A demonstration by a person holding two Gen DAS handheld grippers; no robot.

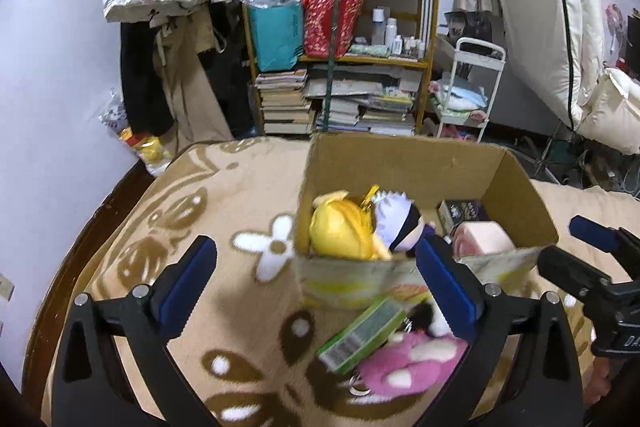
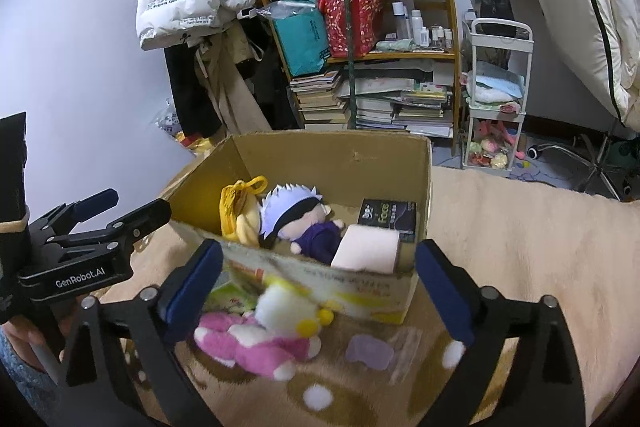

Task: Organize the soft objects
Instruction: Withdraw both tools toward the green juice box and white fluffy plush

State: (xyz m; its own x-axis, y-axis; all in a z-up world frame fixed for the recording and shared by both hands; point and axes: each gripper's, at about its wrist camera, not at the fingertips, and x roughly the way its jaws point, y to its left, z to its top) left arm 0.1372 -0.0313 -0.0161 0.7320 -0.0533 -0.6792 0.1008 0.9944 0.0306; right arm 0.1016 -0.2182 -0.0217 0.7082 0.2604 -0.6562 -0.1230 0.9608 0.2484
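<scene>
On the patterned blanket (image 2: 500, 227) just in front of the cardboard box (image 2: 360, 155), the pink-and-white plush cat (image 2: 264, 339) lies beside a green carton (image 1: 360, 331), between the wide-apart jaws of the left gripper (image 1: 316, 279). It looks light and squashy, so its pink body is the likeliest hold. Further right, the right gripper (image 2: 320, 287) also gapes empty, with 2 plush toys boxed and room above the near rim.
</scene>
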